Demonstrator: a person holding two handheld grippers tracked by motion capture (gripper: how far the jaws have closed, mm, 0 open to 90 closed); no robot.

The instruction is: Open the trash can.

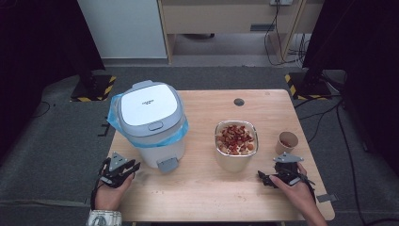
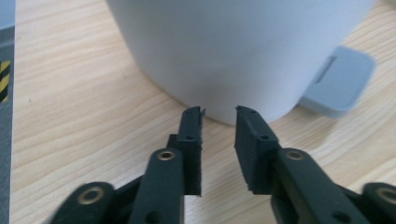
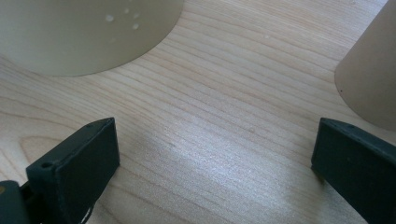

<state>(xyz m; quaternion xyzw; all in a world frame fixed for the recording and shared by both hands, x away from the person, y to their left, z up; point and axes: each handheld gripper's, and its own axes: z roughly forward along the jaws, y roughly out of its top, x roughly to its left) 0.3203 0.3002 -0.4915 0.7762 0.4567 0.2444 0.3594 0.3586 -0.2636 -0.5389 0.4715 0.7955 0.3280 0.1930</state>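
Observation:
A white pedal bin (image 1: 150, 122) with a blue liner and its lid down stands on the left half of the wooden table (image 1: 211, 197). Its grey pedal (image 1: 168, 164) faces the front edge. My left gripper (image 1: 131, 168) hovers at the table's front left, pointing at the bin's base (image 2: 233, 46), left of the pedal (image 2: 341, 86). Its jaws (image 2: 219, 112) stand a little apart with nothing between them. My right gripper (image 1: 275, 167) rests at the front right, wide open (image 3: 215, 140) over bare wood, between a bowl (image 3: 84, 32) and a paper cup (image 3: 369, 70).
The bowl (image 1: 236, 141) of red and pale food pieces sits right of centre. The small paper cup (image 1: 287, 142) with red bits stands near the right edge. A round cable port (image 1: 239, 101) lies at the back of the table.

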